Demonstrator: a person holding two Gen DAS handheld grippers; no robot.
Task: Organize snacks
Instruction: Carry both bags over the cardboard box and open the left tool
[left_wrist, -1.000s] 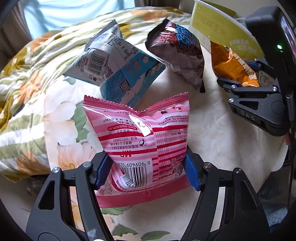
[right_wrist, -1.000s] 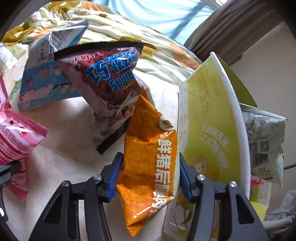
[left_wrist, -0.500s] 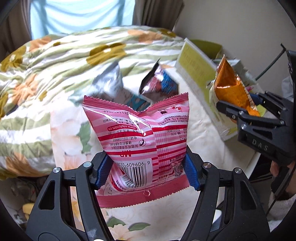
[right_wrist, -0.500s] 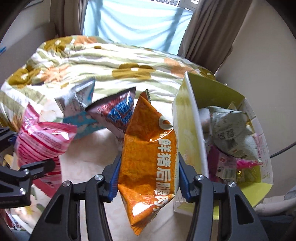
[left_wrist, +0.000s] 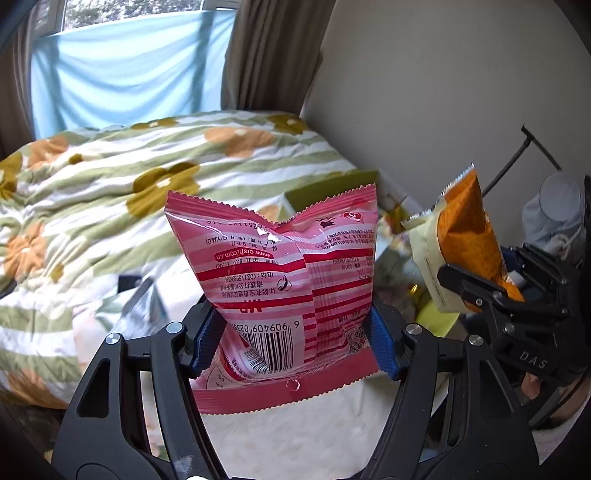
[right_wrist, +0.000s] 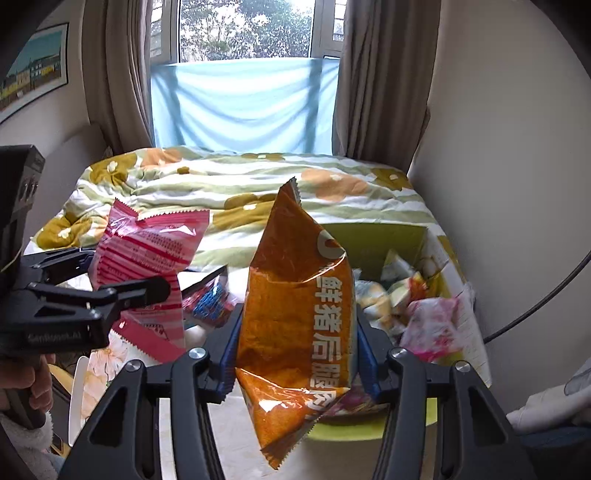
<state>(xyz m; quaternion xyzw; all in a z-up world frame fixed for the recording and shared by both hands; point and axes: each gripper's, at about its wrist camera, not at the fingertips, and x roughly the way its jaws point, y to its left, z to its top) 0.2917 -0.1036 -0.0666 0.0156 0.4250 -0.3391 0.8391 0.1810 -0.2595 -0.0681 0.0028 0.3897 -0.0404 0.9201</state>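
Item one: the left gripper (left_wrist: 295, 332), black with blue ribbed pads (left_wrist: 207, 338), is pinching a pink-and-white striped foil snack packet (left_wrist: 280, 284) by its lower half. The fingers are standing only as far apart as the packet is wide, both pads pressing into its sides. The packet is hanging upside down in the air, barcode facing the left wrist camera, crimped seam at the bottom.

Item two: the right gripper (right_wrist: 297, 350), same build, is clamping a glossy orange foil snack bag with white Chinese lettering (right_wrist: 295, 306). Its fingers are closing narrowly on the bag's middle; the bag is standing upright and clear of any surface, its lower corner dangling below the pads.

Item three: an open yellow-green cardboard box (right_wrist: 373, 236) is sitting just right of the orange bag, holding a jumble of pale and pink packets (right_wrist: 428, 325).

Item four: a dark packet with blue and red print (right_wrist: 208, 295) is lying between the two held bags, low on the white floral cloth (right_wrist: 107, 354).

Item five: a rumpled quilt with green stripes and orange and olive flowers (right_wrist: 236, 184) is covering the bed behind. A pale blue cloth (right_wrist: 243, 107) is hanging across the window, with brown curtains (right_wrist: 376, 85) at the sides.
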